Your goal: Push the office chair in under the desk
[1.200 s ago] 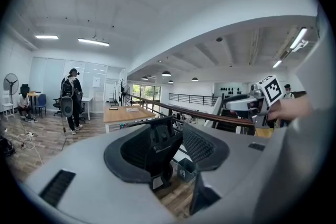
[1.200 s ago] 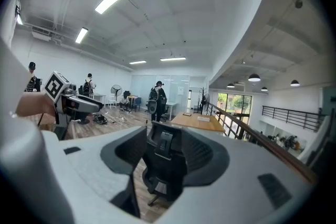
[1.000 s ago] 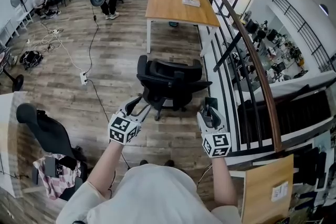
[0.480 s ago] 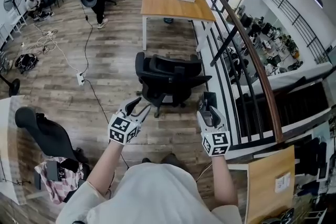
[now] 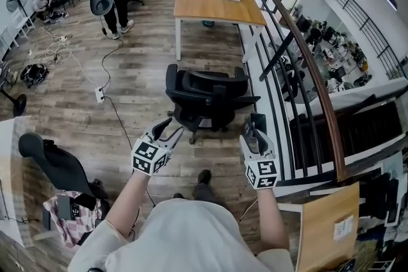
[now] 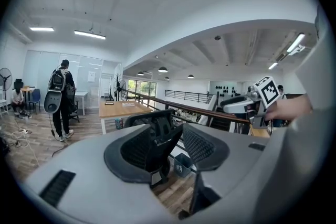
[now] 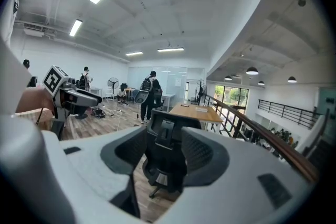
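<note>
**Head view:** approach step. The chair (image 5: 207, 99) stands well apart from the far desk (image 5: 217, 4). The left gripper (image 5: 168, 129) and right gripper (image 5: 255, 128) are near its back, not touching.
**Left gripper view:** jaws spread, empty.
**Right gripper view:** likewise.
**Next, likely:** meet that back and push it farther.

We look forward and steeply down from the head camera. Cameras on the left gripper (image 5: 169, 127) and right gripper (image 5: 256, 125) look level along their jaws. All three views share the nearby office chair (image 5: 207, 99), mid-frame.
</note>
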`<state>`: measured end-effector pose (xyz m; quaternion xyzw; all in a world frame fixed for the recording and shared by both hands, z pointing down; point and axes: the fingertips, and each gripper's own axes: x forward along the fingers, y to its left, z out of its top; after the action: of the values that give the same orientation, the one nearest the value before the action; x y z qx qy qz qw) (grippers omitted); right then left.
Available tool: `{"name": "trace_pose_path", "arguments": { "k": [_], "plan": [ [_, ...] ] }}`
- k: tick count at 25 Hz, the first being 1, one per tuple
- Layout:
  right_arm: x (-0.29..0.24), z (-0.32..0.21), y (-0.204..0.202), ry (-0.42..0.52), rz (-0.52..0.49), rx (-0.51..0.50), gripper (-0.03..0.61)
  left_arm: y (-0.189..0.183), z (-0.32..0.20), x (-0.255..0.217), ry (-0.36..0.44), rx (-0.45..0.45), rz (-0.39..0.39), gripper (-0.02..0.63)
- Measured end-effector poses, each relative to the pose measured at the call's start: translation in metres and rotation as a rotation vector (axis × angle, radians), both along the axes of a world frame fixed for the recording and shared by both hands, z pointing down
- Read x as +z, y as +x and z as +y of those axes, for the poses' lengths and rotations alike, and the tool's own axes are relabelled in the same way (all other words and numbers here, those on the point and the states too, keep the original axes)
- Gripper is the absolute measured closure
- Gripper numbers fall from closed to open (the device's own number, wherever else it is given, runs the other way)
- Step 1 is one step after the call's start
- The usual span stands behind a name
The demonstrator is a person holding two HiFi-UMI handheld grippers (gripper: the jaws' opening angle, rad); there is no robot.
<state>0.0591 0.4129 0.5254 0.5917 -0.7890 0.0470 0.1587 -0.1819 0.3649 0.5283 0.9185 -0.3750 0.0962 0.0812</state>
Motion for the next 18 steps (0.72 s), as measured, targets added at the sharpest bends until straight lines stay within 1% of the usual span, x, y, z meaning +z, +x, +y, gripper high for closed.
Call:
{"name": "trace_pose_path", "arguments": {
  "k": [6,10,14,18],
  "plan": [
    [0.0,-0.047,0.019,-0.009,-0.007,-0.024,0.385,0.016,-0.04,-0.003,-0.002,-0.018,-0.019,0.428],
    [0.007,-0.08,0.032,-0.03,0.005,-0.049,0.385,0.028,-0.067,0.003,-0.014,-0.026,-0.046,0.428],
    [0.02,-0.109,0.046,-0.069,0.05,-0.094,0.385,0.041,-0.089,0.021,-0.041,-0.019,-0.109,0.428],
    [0.037,-0.135,0.058,-0.115,0.11,-0.166,0.385,0.055,-0.109,0.036,-0.058,-0.011,-0.177,0.428]
  ]
}}
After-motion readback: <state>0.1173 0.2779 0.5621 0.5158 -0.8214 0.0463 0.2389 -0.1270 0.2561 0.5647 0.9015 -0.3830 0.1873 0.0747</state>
